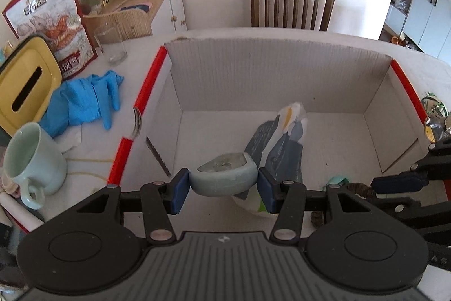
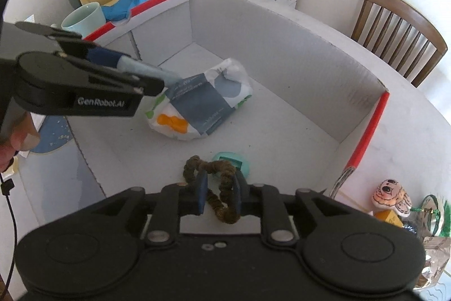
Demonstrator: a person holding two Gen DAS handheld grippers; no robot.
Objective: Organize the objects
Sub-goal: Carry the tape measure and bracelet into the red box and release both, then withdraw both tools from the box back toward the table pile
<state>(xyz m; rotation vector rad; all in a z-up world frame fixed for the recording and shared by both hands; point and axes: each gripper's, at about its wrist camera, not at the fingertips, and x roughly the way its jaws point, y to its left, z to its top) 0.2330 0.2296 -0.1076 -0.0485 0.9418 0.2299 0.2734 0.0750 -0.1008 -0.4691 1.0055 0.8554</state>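
Pebble between left jaws, pinched.

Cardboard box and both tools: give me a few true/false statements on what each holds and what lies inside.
1. The left tool grips a pale grey-green rounded object. True.
2. The right tool is empty. False: it is shut on a brown scrunchie.
3. A printed plastic packet lies on the floor of the cardboard box. True.
4. The mint mug sits inside the box. False: it stands outside, left of the box wall.
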